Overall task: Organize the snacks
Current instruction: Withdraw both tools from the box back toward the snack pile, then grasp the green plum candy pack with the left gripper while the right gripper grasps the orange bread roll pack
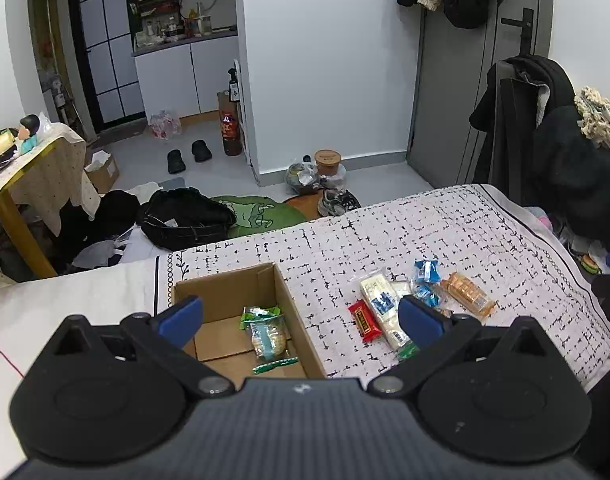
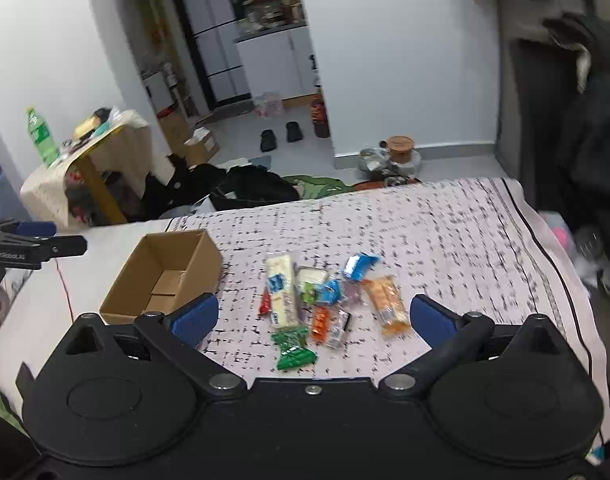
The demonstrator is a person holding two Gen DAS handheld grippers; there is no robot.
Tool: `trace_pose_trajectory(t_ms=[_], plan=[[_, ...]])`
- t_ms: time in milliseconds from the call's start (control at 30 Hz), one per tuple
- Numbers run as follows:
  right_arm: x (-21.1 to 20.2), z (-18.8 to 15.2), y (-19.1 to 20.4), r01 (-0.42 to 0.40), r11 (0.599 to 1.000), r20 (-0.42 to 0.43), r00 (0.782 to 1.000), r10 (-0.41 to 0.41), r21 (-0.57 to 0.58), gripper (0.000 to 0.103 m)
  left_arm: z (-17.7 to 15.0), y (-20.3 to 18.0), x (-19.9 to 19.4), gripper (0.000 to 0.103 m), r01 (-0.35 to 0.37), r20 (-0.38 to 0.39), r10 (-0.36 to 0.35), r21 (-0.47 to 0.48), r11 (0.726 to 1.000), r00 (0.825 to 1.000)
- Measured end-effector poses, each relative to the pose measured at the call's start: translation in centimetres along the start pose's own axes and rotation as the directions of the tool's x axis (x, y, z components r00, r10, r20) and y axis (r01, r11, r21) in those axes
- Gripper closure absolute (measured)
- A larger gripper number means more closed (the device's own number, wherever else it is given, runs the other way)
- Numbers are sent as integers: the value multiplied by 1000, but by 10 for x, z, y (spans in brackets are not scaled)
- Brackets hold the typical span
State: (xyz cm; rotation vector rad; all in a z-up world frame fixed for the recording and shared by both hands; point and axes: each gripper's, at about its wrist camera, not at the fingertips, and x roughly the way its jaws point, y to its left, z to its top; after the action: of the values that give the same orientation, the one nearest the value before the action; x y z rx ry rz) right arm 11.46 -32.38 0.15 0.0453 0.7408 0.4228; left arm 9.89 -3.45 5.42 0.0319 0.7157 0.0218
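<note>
Snacks (image 2: 325, 300) lie in a loose heap on the patterned bedspread (image 2: 445, 224), at about three o'clock from the cardboard box (image 2: 161, 276), which already holds a few packets (image 1: 267, 334). Both the left gripper (image 1: 301, 316) and the right gripper (image 2: 313, 314) hang with jaws wide apart, holding nothing. The green packet (image 2: 294, 349) nearest the right gripper looks the easiest pick: pinch one wrapper only, then lift clear of its neighbours.

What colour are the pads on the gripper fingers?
Blue pads on black arms, on both grippers; clearest in the right wrist view.
</note>
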Motion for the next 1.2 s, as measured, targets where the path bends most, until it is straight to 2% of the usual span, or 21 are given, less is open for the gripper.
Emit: trace_pose_trajectory(t_ms=[167, 267, 367, 533, 600, 733, 900, 1067, 1133, 1200], plan=[[-2, -11, -21, 25, 999, -9, 1000, -25, 46, 0, 11, -14, 6, 0, 57, -23, -57, -20, 998, 998], [-2, -15, -28, 34, 998, -17, 999, -33, 46, 0, 16, -28, 15, 0, 93, -34, -92, 29, 995, 995], [0, -18, -35, 47, 998, -19, 999, -46, 50, 0, 15, -48, 31, 0, 92, -57, -86, 106, 990, 995], [13, -21, -45, 86, 995, -29, 996, -85, 58, 0, 9, -64, 63, 0, 132, -104, -120, 111, 985, 987], [20, -21, -46, 95, 995, -36, 995, -94, 40, 1, 4, -69, 74, 0, 144, -115, -131, 111, 983, 985], [35, -22, -50, 108, 993, -56, 993, -106, 39, 11, -7, -78, 96, 0, 157, -146, -139, 114, 981, 979], [57, -27, -52, 116, 992, -87, 990, -111, 53, 15, -26, -87, 125, 1, 188, -200, -169, 80, 979, 965], [79, -31, -50, 127, 991, -108, 987, -122, 40, 19, -44, -96, 154, 2, 262, -251, -248, 21, 965, 936], [88, -31, -51, 129, 991, -122, 985, -123, 45, 23, -52, -100, 167, 2, 266, -270, -254, 10, 964, 929], [98, -33, -52, 130, 991, -131, 984, -124, 41, 25, -60, -103, 179, 7, 275, -292, -266, -11, 961, 919]])
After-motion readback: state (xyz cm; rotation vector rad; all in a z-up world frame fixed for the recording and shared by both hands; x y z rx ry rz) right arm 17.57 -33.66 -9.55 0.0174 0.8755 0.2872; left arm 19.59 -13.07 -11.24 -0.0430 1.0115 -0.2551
